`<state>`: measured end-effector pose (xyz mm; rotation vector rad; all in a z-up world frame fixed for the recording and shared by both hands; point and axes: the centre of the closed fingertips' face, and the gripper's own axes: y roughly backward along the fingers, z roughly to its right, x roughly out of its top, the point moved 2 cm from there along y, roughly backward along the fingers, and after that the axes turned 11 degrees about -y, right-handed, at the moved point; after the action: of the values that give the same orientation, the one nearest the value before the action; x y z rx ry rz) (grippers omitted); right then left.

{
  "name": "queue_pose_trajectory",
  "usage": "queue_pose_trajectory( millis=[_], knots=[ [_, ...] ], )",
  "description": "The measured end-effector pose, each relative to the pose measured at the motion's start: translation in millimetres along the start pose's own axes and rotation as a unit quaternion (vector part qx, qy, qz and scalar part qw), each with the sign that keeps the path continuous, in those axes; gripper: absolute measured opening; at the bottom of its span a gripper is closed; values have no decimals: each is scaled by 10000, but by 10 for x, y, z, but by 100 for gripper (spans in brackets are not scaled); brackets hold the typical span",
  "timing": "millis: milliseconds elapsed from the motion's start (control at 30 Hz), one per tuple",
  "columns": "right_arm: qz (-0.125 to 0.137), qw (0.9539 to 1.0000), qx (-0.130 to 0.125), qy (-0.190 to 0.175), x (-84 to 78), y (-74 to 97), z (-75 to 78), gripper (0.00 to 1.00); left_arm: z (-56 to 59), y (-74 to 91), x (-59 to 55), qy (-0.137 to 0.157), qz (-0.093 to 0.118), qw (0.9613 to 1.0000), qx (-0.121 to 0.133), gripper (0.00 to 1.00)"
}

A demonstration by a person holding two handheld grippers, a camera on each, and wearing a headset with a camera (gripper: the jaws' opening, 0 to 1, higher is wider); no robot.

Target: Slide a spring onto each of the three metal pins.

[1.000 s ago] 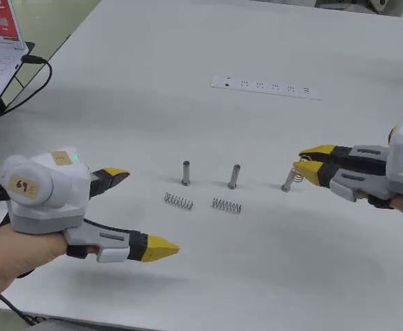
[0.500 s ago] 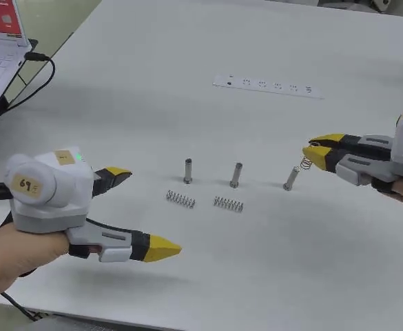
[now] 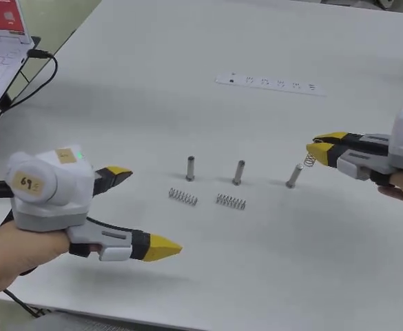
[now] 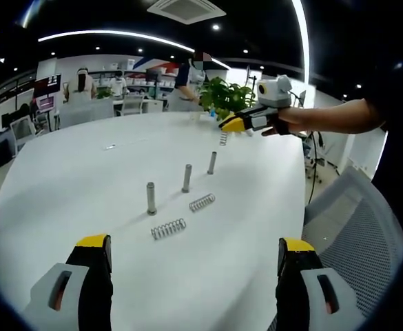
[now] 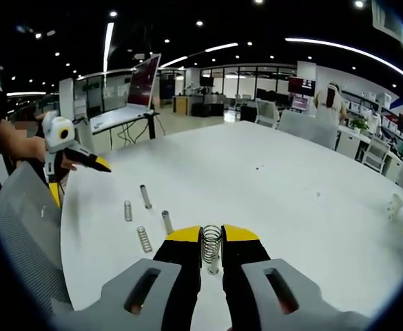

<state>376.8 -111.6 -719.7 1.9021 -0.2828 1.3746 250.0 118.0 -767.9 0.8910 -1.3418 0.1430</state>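
Since all three pins look bare, nothing seems finished: right gripper fingers clamp one spring near the right pin top, two springs lie on the tabletop, and left gripper fingers stand apart.

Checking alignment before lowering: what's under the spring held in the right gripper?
The nearest metal pin, its top just below the spring held by the right gripper. Whether they touch can't be seen.

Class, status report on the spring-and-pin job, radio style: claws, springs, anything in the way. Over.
Left claw open, hovering clear. Right claw shut on spring, near right pin top. Two loose springs on table; nothing blocking.
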Motion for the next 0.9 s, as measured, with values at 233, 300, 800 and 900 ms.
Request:
queue_pose_trajectory(
  millis=[233, 300, 800, 900],
  knots=[
    [-56, 9999, -29, -83, -29, -75, 38, 8, 4, -2, -10, 8, -12, 10000, -13, 98],
    [-82, 9999, -27, -75, -43, -97, 38, 8, 8, -3, -13, 30, -13, 10000, -24, 98],
    [-180, 9998, -76, -94, -100, -179, 69, 8, 24, 19, -66, 60, -78, 9999, -39, 96],
    [-193, 9997, -73, -91, -109, -188, 68, 8, 24, 23, -68, 54, -81, 9999, -38, 96]
  ],
)
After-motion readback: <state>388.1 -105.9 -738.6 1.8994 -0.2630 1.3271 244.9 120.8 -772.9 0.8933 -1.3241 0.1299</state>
